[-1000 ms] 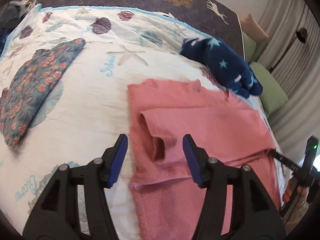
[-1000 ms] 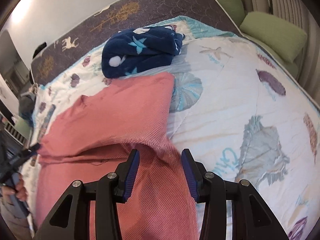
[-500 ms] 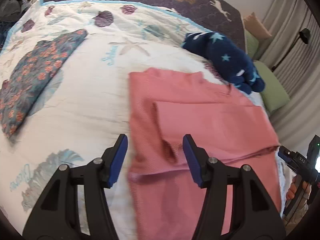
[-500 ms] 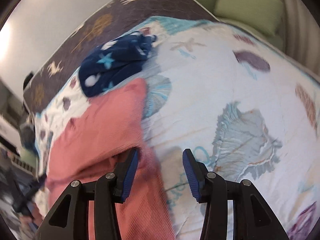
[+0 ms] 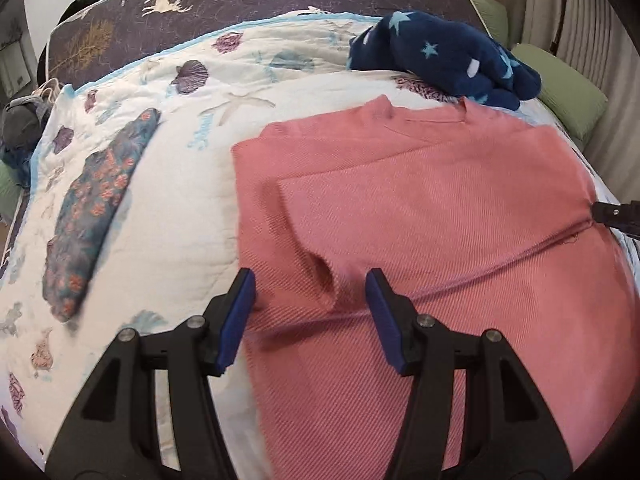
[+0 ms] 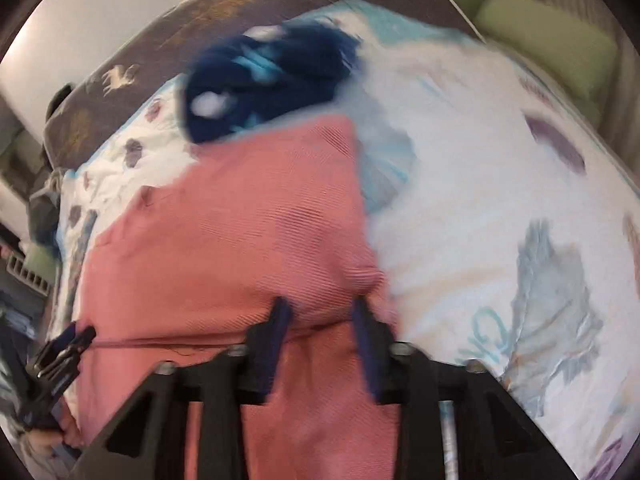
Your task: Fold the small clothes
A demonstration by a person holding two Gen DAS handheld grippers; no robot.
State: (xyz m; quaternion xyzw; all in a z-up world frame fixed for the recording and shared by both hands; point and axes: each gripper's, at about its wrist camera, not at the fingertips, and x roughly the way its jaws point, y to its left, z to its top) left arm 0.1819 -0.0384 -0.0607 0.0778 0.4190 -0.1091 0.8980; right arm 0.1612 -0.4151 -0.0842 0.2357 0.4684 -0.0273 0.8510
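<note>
Pink sweater half folded on the bed, both my tongs at its fold line.

The pink knitted sweater (image 5: 420, 208) lies flat on the seashell quilt (image 5: 180, 208), one sleeve already laid across the body. Its left edge sits between the jaws of my left tongs (image 5: 308, 312), which stand wide apart and do not press the cloth. My right tongs (image 6: 320, 320) have just been closing, with the sweater's right edge bunched between the jaws; the picture is blurred, so I cannot tell if the pads already pinch it. I think the next step is to close both on the same crease and lift evenly, so that the fold stays straight. Beyond the collar lies a navy star-print fleece (image 5: 444, 60), and well to the left of my left tongs a folded floral garment (image 5: 92, 216).
</note>
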